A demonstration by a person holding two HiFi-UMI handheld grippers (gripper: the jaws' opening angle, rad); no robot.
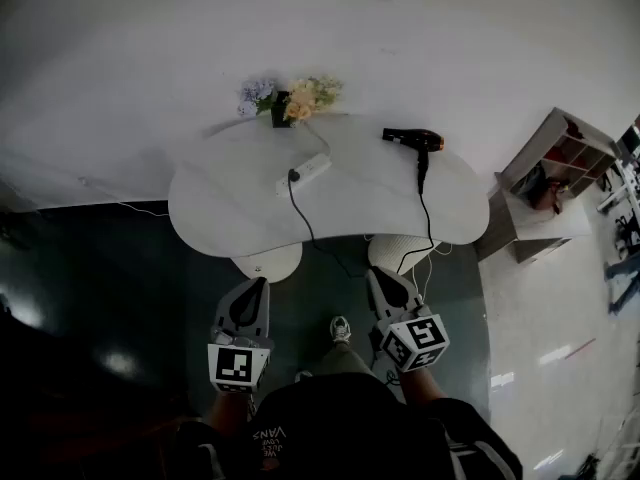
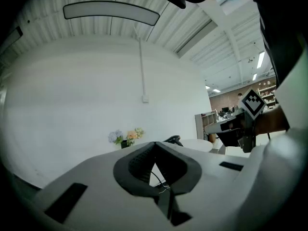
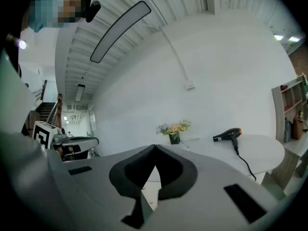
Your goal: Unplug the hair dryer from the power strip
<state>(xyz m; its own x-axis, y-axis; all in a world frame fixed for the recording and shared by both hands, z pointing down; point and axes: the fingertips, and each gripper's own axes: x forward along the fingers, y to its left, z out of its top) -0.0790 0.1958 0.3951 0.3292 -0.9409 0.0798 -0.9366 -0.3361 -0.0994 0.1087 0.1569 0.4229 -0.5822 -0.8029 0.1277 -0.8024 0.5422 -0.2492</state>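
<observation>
A black hair dryer (image 1: 413,140) with an orange tail lies on the right part of the white table (image 1: 225,208). Its black cord (image 1: 424,218) drops off the table's front edge. A white power strip (image 1: 308,170) lies mid-table with a black plug (image 1: 294,176) in its near end, and a second black cord (image 1: 305,223) runs from that plug off the front edge. Both grippers hang well short of the table, over the dark floor. My left gripper (image 1: 258,284) and my right gripper (image 1: 378,274) are shut and hold nothing. The right gripper view shows the hair dryer (image 3: 227,135) far off.
A small pot of flowers (image 1: 290,98) stands at the table's back edge by the white wall. An open shelf unit (image 1: 555,163) stands to the right of the table. Two round white bases (image 1: 268,261) sit under the table's front. The person's shoe (image 1: 341,328) shows between the grippers.
</observation>
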